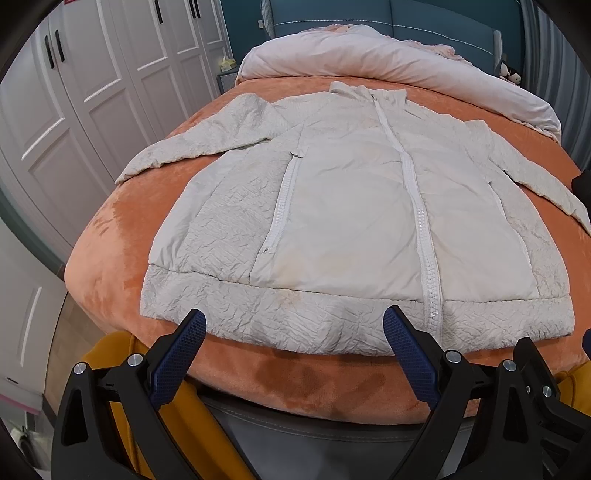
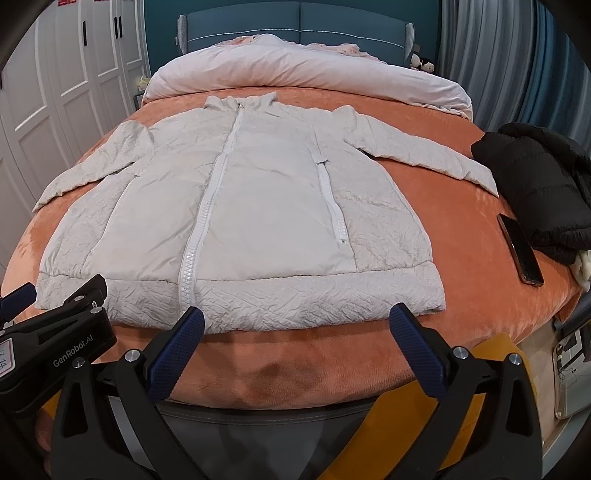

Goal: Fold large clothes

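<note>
Orange-blanketed bed [image 1: 110, 258] carries a white zip-up jacket [image 1: 351, 206] spread flat, sleeves out, unfolded. Left tongs [image 1: 295, 328] and right tongs [image 2: 297, 321] gape wide, empty; all folding remains.

Left tool [image 1: 293, 328] black, 2 blue textured pads [image 1: 406, 354], silver screws, right tool [image 2: 295, 325] alike

Stood around the bed [image 2: 436, 206], orange-blanketed: teal padded headboard [image 2: 295, 22] at its far end, pale rolled duvet [image 2: 295, 74] just before that, white panelled wardrobe doors [image 1: 110, 74] along its left, grey-blue curtains [image 2: 498, 55] beyond its right. Lit evenly.
</note>
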A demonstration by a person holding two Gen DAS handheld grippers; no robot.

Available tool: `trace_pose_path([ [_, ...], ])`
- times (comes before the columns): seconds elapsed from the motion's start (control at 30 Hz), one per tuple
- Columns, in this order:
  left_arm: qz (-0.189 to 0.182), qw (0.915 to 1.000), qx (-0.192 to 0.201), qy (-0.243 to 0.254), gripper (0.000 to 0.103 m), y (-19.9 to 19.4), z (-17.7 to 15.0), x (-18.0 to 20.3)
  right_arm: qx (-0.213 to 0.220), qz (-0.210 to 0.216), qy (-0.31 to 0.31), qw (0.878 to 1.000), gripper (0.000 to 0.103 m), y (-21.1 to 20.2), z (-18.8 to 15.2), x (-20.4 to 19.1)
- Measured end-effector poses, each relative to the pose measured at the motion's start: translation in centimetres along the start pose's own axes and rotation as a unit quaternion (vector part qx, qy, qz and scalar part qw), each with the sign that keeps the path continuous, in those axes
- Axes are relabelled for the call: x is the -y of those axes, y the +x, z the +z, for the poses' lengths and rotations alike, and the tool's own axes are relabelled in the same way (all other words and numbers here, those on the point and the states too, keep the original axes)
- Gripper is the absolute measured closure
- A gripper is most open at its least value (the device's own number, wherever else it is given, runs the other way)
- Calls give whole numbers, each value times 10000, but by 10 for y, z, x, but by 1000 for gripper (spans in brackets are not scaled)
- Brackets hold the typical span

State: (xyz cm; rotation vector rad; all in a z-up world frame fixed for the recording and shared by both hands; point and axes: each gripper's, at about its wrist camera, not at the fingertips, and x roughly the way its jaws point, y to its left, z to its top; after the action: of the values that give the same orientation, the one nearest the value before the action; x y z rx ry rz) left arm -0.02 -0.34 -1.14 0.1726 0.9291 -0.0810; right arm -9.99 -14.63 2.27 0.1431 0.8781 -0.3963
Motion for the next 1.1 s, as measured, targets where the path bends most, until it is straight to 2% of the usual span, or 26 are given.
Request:
trace_pose_path([
  [1.1, 14, 9999, -164, 40, 10, 15, 1, 10, -256, 77, 73, 9996, 5, 19, 1, 5],
])
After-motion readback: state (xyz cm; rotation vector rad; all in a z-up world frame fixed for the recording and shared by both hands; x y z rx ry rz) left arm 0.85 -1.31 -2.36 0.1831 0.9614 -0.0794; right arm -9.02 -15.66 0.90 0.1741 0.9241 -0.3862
